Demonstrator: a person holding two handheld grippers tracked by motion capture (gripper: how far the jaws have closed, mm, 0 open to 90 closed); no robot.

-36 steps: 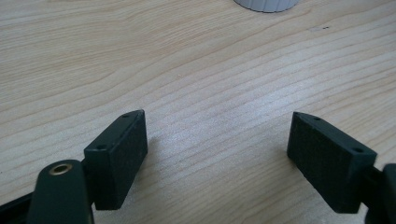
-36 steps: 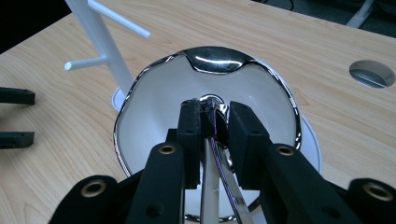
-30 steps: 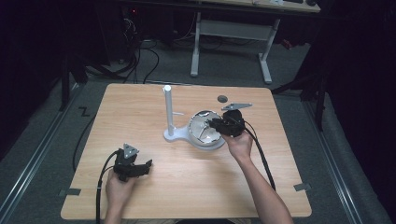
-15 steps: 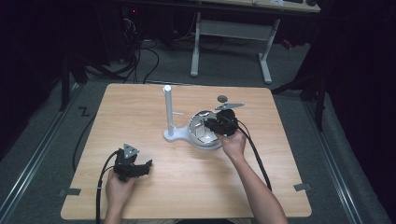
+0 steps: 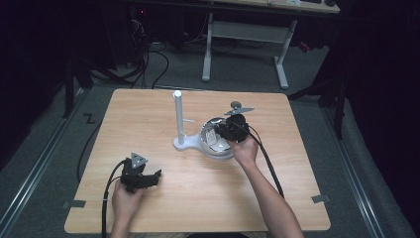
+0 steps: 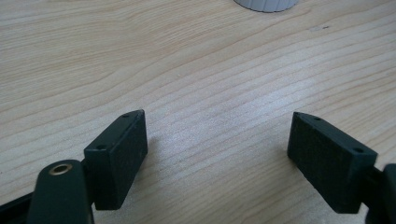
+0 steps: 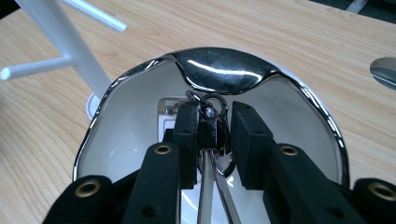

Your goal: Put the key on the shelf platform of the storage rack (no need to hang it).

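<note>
The work in hand sits in the chrome-rimmed dish [image 5: 218,153] at the foot of the white peg stand [image 5: 177,116], a little right of the counter's [image 5: 148,114] middle. The right tongs [image 5: 221,133] reach into that dish from its near-right side, tips pointing down and left.

In the right gripper view, the right tongs [image 7: 215,109] straddle a small dark trinket [image 7: 208,133] with a wire ring at its far end. Thin metal strands run back from it toward the camera, so its long axis lies along the tongs rather than across them. The jaws have just been opening. They stand only narrowly parted, with the trinket between them: it lies against one pad, and a slim gap shows at the other. By my reading they no longer pinch it, and the piece rests low in the dish [image 7: 224,60], just short of the chrome lip on its far wall. The stand [image 7: 70,42] rises beyond the rim, with its pegs well above the trinket.

The next move turns on that alignment — either a straight pull back along the strands or a fresh squeeze across the trinket's narrow width. The right hand is plainly the nearer one.

The left tongs [image 5: 154,178] lie at the near left of the counter, well apart from the dish. In the left gripper view they [image 6: 217,116] are spread wide over bare wood [image 6: 187,56], holding nothing.

A pale rectangular patch shows on the dish floor — possibly a label, though nothing on it can be read. I see no brand or other writing.
</note>
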